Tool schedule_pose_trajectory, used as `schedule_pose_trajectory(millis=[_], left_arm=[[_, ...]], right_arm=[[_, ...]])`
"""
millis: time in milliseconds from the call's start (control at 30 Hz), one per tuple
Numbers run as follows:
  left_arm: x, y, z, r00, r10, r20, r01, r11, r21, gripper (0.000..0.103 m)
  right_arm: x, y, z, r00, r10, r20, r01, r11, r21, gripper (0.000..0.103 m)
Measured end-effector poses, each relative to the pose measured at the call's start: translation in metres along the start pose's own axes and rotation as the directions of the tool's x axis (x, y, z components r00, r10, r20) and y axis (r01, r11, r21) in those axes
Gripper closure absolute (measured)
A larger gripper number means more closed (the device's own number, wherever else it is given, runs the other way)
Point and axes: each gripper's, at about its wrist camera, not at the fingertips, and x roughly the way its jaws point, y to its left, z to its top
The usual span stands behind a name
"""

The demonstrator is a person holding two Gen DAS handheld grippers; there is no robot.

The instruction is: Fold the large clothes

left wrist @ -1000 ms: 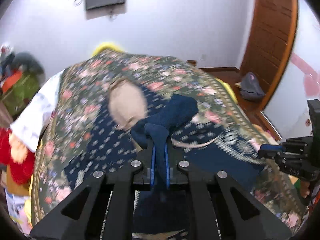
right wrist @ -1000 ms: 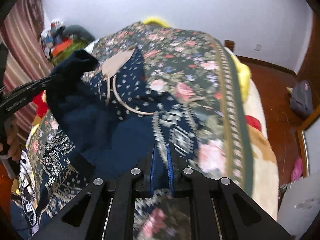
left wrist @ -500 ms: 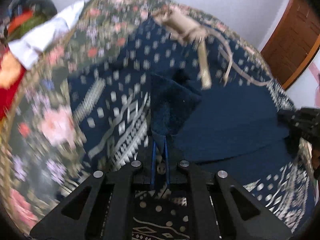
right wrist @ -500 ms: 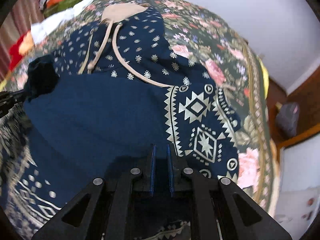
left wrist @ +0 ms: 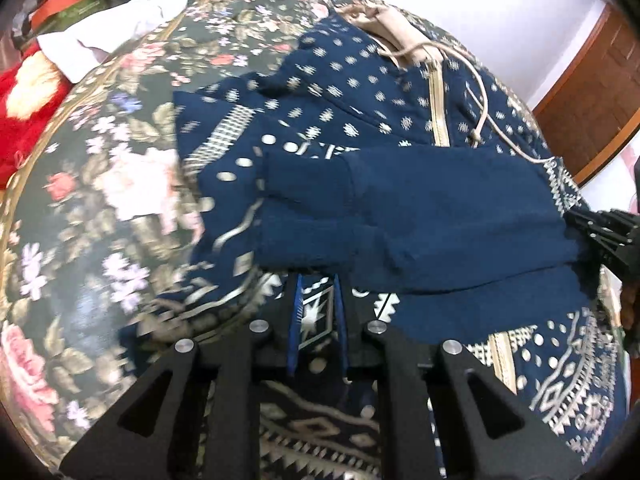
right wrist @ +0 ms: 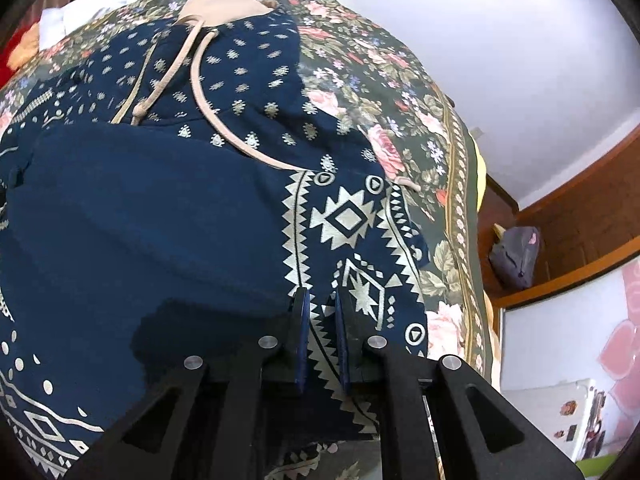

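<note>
Since a second ago the plain navy sleeve (left wrist: 420,216) went from bunched up and lifted in the left gripper (left wrist: 316,284) to laid flat across the hoodie (right wrist: 248,92) body. Both cameras have dropped from looking down the bed to sitting low over the cloth.

Current state:
- Hoodie lies spread on the floral bedspread (left wrist: 100,184), hood end far from both cameras, beige drawstrings (right wrist: 200,80) trailing down the front beside the zip.
- Sleeve is folded crosswise over the chest, cuff (left wrist: 304,212) toward the left gripper, the other end at the right gripper (left wrist: 608,236). Likely placed that way to square the garment before the body folds.
- Left gripper: fingers slightly apart, patterned fabric visible in the gap, nothing clamped. Cuff edge lies just ahead of the fingertips, overlapping them a little in view. Reads as a release just made.
- Right gripper (right wrist: 320,304): fingers likewise apart with printed hem fabric showing between them, no pinch visible. Tips sit at the sleeve's edge, where it meets the geometric print panel (right wrist: 344,220).

Judgement: the sleeve fold is done on this side. The sleeve sits slightly rumpled near the cuff, so it may want a smoothing pass before the next fold.
</note>
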Motion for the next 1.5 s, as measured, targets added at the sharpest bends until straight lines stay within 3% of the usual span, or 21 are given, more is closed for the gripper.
schedule_pose_trajectory(millis=[167,267,367,433,533,567,633,667,767,833,900,967,1067,1133,1233,1333,1500], left_arm=[[-0.012,0.022,0.012,1.000,-0.020,0.014,0.021,0.997,-0.072,0.067],[-0.001,0.024,0.024,0.998,-0.068,-0.016,0.066,0.991,-0.118,0.067],[0.022,0.021,0.030,0.992,-0.104,-0.069,0.090,0.980,-0.176,0.066],[0.036,0.018,0.033,0.991,-0.107,-0.081,0.088,0.973,-0.215,0.066],[0.042,0.012,0.040,0.996,-0.068,-0.065,0.052,0.976,-0.211,0.067],[0.042,0.008,0.043,0.997,-0.048,-0.061,0.036,0.980,-0.194,0.072],[0.039,-0.003,0.047,0.998,0.046,-0.037,-0.050,0.991,-0.125,0.092],[0.036,-0.012,0.050,0.994,0.107,-0.025,-0.109,0.991,-0.075,0.093],[0.017,-0.027,0.051,0.983,0.178,0.050,-0.178,0.984,-0.014,0.095],[-0.003,-0.030,0.050,0.973,0.200,0.115,-0.201,0.980,-0.001,0.095],[-0.019,-0.028,0.049,0.969,0.199,0.148,-0.201,0.980,-0.002,0.095],[-0.031,-0.024,0.043,0.964,0.211,0.164,-0.215,0.977,0.005,0.095],[-0.031,-0.019,0.037,0.962,0.229,0.148,-0.235,0.972,0.026,0.095],[-0.015,-0.012,0.030,0.974,0.211,0.082,-0.215,0.975,0.045,0.095],[0.010,-0.011,0.019,0.968,0.250,0.015,-0.250,0.965,0.081,0.090],[0.019,-0.012,0.011,0.962,0.272,0.001,-0.270,0.956,0.113,0.085],[0.000,-0.009,0.013,0.972,0.235,-0.020,-0.232,0.968,0.093,0.080]], right_arm=[[-0.017,-0.038,0.002,0.991,0.124,0.045,-0.128,0.986,0.107,0.095],[-0.010,-0.051,0.001,0.996,0.087,0.026,-0.089,0.992,0.092,0.095],[0.012,-0.053,-0.007,0.993,0.114,-0.036,-0.111,0.991,0.078,0.095],[0.016,-0.050,-0.011,0.994,0.104,-0.018,-0.103,0.993,0.057,0.095],[0.014,-0.048,-0.012,0.997,0.072,-0.010,-0.072,0.997,0.042,0.095],[0.013,-0.047,-0.012,0.998,0.064,-0.011,-0.063,0.997,0.043,0.095],[0.012,-0.046,-0.014,0.999,0.030,-0.011,-0.030,0.998,0.047,0.095],[0.011,-0.046,-0.016,1.000,0.010,-0.011,-0.009,0.999,0.050,0.095],[0.012,-0.056,-0.022,1.000,0.018,-0.007,-0.018,0.997,0.082,0.095],[0.012,-0.062,-0.024,1.000,0.015,-0.007,-0.014,0.995,0.101,0.086],[0.011,-0.068,-0.025,0.999,-0.037,0.005,0.036,0.993,0.112,0.047],[0.008,-0.077,-0.028,0.998,-0.055,0.038,0.049,0.990,0.134,0.026],[0.008,-0.088,-0.033,0.998,0.053,0.036,-0.058,0.981,0.183,0.025],[0.007,-0.089,-0.034,0.997,0.064,0.038,-0.070,0.979,0.194,0.025],[0.008,-0.088,-0.033,0.997,0.075,0.021,-0.078,0.976,0.201,0.025],[0.018,-0.084,-0.031,0.995,0.095,-0.014,-0.091,0.976,0.197,0.024],[0.017,-0.094,-0.021,0.983,0.176,-0.055,-0.160,0.964,0.214,0.024]])
